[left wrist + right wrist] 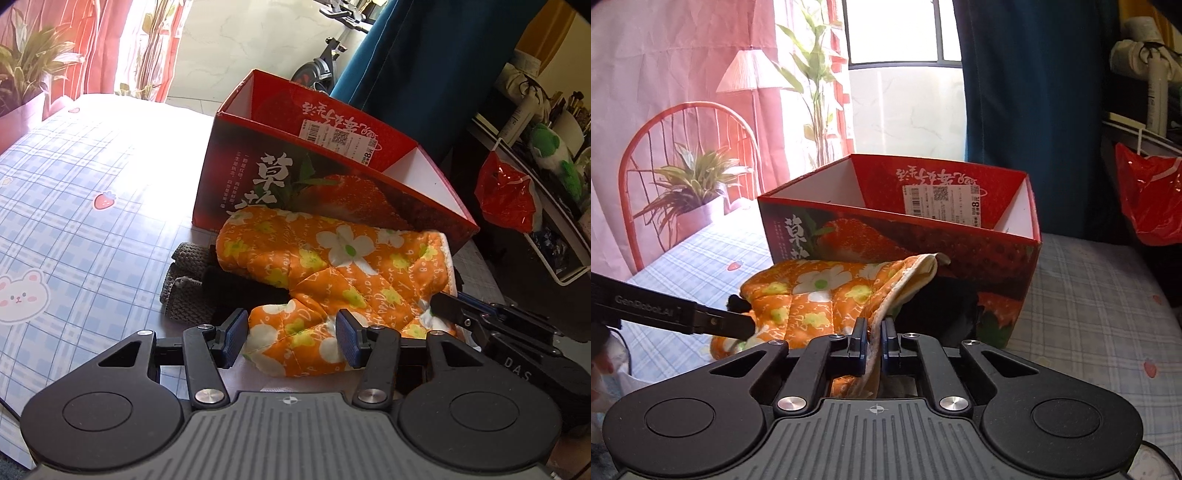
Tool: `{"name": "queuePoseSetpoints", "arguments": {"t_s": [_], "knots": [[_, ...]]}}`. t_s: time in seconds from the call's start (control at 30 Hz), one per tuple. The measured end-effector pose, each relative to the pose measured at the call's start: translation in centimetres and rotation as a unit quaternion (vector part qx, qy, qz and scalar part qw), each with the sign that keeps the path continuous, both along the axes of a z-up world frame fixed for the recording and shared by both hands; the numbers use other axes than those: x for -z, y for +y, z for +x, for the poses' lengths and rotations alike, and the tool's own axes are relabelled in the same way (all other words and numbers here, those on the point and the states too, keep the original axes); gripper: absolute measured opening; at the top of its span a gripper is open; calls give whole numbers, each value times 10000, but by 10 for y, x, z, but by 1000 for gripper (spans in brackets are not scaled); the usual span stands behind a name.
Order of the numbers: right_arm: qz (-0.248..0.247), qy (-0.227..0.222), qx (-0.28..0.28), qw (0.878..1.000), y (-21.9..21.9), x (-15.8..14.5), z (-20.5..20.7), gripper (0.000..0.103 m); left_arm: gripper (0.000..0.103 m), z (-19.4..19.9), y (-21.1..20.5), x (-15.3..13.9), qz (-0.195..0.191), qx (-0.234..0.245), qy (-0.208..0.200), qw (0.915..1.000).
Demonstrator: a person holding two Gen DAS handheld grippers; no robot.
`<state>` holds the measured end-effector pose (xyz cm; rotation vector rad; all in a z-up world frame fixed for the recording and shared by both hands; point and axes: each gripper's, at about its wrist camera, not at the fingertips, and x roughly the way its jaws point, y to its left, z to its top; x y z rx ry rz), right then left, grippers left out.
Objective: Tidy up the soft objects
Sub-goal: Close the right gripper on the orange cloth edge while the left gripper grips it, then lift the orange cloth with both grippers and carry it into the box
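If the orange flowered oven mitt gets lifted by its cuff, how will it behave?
The oven mitt is quilted fabric, so it will probably droop yet keep some shape. It looks light. The right tool pinches only the cuff edge, so it may swing.

Left gripper [291, 341] sits about half open, pads not pressing anything. Right gripper [874, 345] is pinched tight, both angled downward.
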<state>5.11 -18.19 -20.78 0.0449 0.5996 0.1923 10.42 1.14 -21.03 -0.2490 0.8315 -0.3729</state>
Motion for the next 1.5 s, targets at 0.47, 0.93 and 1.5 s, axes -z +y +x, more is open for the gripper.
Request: {"name": "queuePoseSetpoints", "arguments": {"t_s": [0.47,0.93,1.5], "knots": [[-92,61,43,9999,-8,16,5,7,56,74,13,5,-320,-590,551,9962],[63,116,46,9999,-13,19,8,8,28,75,0,7,-66,-430,303,9986],[268,-36,-26,9996,-11,6,-2,7,21,21,-5,-12,166,-493,-513,9973]]}}
